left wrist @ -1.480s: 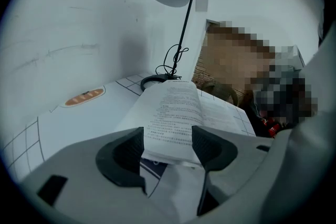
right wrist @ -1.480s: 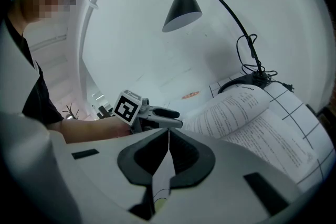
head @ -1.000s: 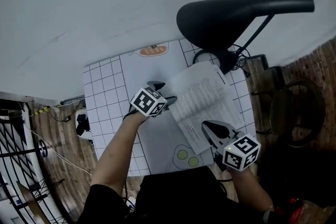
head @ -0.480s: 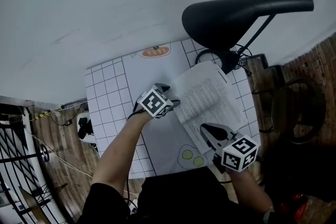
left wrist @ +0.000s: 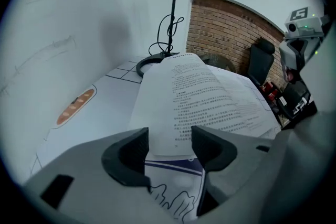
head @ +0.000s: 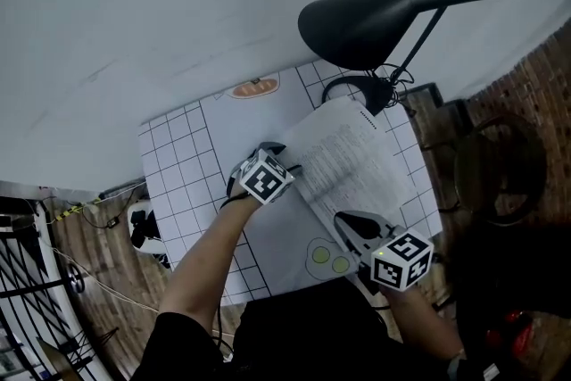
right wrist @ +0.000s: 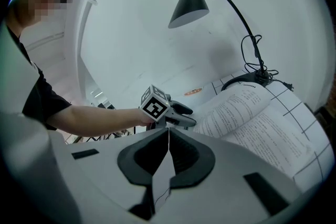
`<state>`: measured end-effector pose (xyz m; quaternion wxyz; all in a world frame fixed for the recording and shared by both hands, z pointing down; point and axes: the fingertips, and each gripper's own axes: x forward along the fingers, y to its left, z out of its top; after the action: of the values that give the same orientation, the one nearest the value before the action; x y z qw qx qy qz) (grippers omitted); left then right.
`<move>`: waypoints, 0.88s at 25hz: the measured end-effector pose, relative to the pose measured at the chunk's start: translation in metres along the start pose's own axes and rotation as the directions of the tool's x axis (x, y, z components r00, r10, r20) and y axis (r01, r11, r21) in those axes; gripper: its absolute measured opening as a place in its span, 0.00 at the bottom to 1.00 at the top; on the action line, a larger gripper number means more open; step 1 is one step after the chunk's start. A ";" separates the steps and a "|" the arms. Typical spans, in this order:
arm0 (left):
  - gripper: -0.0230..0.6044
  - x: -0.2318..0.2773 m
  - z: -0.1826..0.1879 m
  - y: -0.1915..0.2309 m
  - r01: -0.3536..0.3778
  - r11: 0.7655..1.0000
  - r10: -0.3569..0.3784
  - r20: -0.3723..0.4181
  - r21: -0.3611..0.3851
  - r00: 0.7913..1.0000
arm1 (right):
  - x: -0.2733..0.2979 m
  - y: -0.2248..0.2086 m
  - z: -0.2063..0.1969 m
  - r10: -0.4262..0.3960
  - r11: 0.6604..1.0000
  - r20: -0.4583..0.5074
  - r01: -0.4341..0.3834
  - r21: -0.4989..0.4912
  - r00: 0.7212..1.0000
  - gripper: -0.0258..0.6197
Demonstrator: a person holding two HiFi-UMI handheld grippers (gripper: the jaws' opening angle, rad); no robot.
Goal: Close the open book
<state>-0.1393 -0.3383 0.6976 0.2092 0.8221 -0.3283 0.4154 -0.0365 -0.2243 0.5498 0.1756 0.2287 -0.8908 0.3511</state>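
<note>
The open book (head: 352,161) lies on a white grid mat (head: 178,165), its printed pages bulging upward. My left gripper (head: 284,158) is at the book's left side. In the left gripper view its jaws (left wrist: 169,141) have just been closing and stand open. A page's corner (left wrist: 173,134) lies loose between them, above a sheet with blue lines. My right gripper (head: 343,219) is at the book's near edge. In the right gripper view it (right wrist: 168,139) is shut on a thin page (right wrist: 167,165) seen edge-on. Beyond it are the book (right wrist: 262,118) and the left gripper (right wrist: 188,115).
A black desk lamp (head: 393,13) leans over the mat's far right, its round base and cable (head: 357,89) just behind the book. The mat carries a bread picture (head: 256,87) and two green circles (head: 328,259). A wire rack (head: 27,281) stands at the left, a dark chair (left wrist: 262,60) at the right.
The right gripper has moved a little leftward along the book's near edge with the page. The pages bulge higher. The left gripper has rolled slightly in place.
</note>
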 end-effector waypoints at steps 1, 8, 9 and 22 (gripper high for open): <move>0.46 0.001 -0.001 -0.002 0.000 1.000 0.000 -0.004 0.020 1.000 | -0.003 0.001 -0.001 -0.004 1.000 0.003 0.004 0.002 1.000 0.05; 0.38 -0.003 -0.006 -0.012 0.038 0.999 -0.038 -0.040 0.008 0.998 | -0.010 0.005 -0.004 -0.018 1.000 0.033 0.017 0.018 0.999 0.05; 0.33 -0.007 -0.004 -0.014 0.051 0.999 -0.051 -0.042 -0.002 0.998 | -0.011 0.006 -0.004 -0.017 1.000 0.037 0.016 0.019 0.999 0.05; 0.29 0.000 -0.008 -0.005 -0.001 1.000 0.001 -0.069 -0.005 0.998 | -0.025 0.004 -0.010 -0.043 0.998 0.048 0.041 0.040 0.998 0.05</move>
<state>-0.1403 -0.3299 0.7023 0.2222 0.8066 -0.3222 0.4429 -0.0159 -0.2073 0.5426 0.1564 0.2591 -0.8829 0.3589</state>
